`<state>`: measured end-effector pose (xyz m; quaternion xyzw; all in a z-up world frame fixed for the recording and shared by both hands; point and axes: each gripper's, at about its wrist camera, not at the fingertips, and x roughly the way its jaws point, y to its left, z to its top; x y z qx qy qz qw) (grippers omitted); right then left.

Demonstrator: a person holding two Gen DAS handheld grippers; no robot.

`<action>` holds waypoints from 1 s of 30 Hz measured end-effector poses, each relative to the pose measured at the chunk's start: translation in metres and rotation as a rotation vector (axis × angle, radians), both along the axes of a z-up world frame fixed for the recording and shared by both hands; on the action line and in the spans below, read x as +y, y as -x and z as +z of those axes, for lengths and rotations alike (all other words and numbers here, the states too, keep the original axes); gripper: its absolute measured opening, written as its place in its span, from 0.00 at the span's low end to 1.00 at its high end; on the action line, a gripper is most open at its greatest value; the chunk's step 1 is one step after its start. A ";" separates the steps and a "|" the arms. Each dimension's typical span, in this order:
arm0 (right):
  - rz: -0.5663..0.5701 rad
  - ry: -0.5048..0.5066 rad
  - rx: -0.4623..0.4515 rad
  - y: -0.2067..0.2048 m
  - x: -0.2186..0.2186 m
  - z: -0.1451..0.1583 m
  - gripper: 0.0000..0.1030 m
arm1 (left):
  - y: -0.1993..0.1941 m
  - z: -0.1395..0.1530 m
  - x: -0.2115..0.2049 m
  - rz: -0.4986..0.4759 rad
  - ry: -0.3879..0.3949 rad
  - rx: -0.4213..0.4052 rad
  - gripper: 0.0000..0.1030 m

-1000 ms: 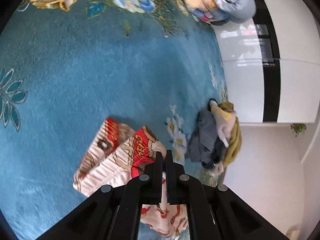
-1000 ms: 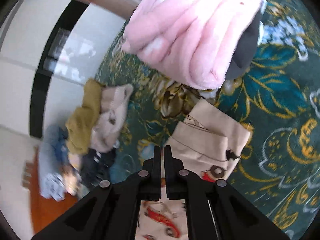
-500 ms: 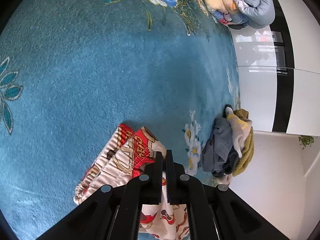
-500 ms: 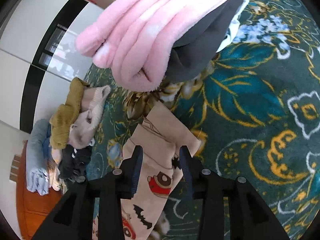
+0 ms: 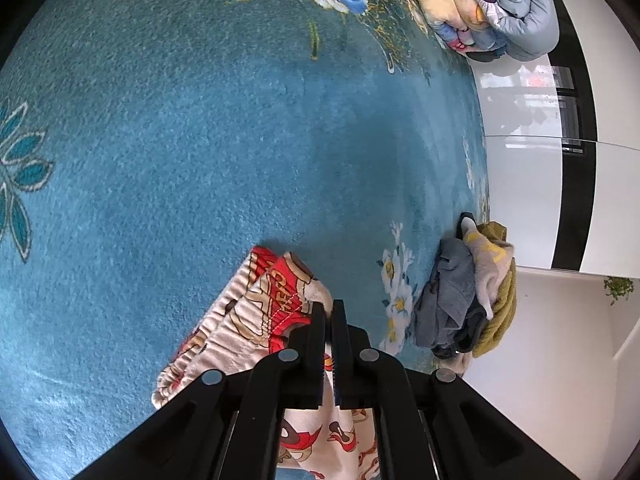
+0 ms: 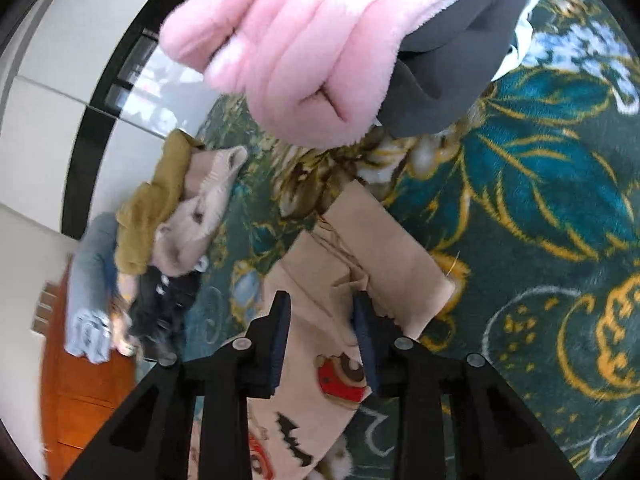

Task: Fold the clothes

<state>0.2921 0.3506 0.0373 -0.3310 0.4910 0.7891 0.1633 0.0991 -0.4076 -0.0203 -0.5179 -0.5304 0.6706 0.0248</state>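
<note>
While my left gripper (image 5: 328, 308) stays pinched tight on the printed garment (image 5: 256, 320), I can see that cloth bunched on the blue carpet (image 5: 200, 140): a cream cotton piece with red and brown cartoon prints and a ribbed, gathered waistband lying along its left side. In the right wrist view the same garment (image 6: 360, 248) shows its plain tan reverse, folded over into a flat, roughly rectangular flap with a crisp diagonal edge, and lower down a red cartoon figure and a black bat shape. My right gripper (image 6: 322, 312) has its jaws parted and has just been closing a little; the tan fabric passes between the pads, but I cannot see them pressing on it. Both grippers angle steeply down toward the carpet, whose short pile carries gold scrolls and teal leaves. A fluffy pink folded fleece (image 6: 304, 48) over a dark grey garment (image 6: 452, 64) sits beyond the flap. Toward the carpet's edge by the glossy white cabinet (image 5: 524, 192), a crumpled heap of clothes (image 5: 468, 292) mixes mustard knit, beige and grey. At the far corner lies a rolled grey quilt (image 5: 508, 8).
</note>
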 end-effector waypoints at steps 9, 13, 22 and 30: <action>0.013 -0.056 0.059 0.009 -0.005 0.028 0.05 | 0.003 0.005 -0.001 -0.003 -0.006 0.008 0.04; -0.088 -0.119 0.125 -0.015 0.005 0.044 0.05 | 0.005 0.005 0.001 -0.009 -0.008 0.015 0.04; -0.151 -0.067 -0.049 -0.029 0.017 -0.006 0.05 | 0.016 -0.011 0.003 -0.010 -0.013 -0.035 0.04; -0.123 -0.096 -0.049 -0.042 0.023 0.010 0.25 | 0.013 -0.004 0.007 -0.039 -0.028 0.000 0.58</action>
